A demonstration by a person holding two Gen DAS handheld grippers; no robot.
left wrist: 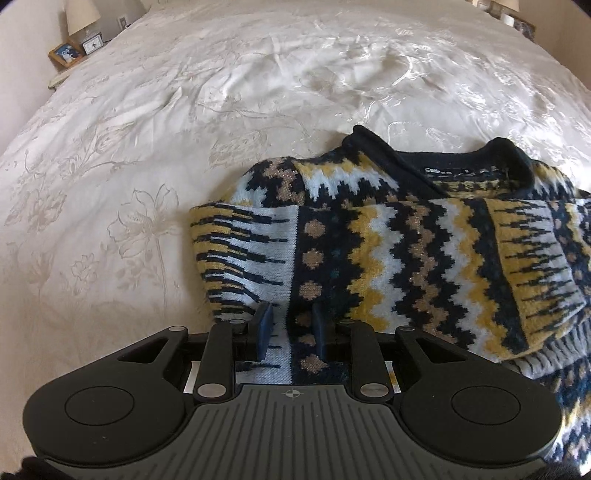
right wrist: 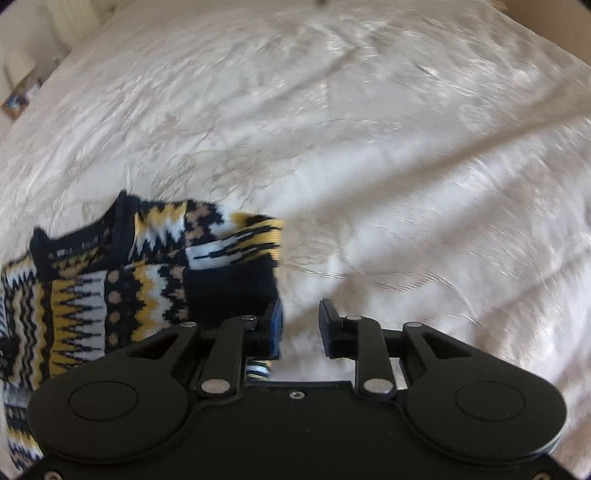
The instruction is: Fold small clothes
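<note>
Navy, yellow and white zigzag knitted sweater (left wrist: pixel 399 251) lies partly folded on cream flowered bedspread (left wrist: pixel 129 177).

Left gripper (left wrist: pixel 291 332) pinches fold at 6 o'clock.

Right gripper (right wrist: pixel 301 328) apart, nothing between, sweater edge at 9 o'clock.

Risk: left pull drags sweater, sleeve flops open.

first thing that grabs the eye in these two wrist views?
The patterned knit sweater, navy, yellow and white zigzags, lying partly folded on the pale floral bedspread. In the left wrist view the left gripper has sweater knit between its fingers; in the right wrist view the right gripper sits at the sweater's edge with only bedspread showing between its fingers. A lamp and picture frames stand far left.
</note>
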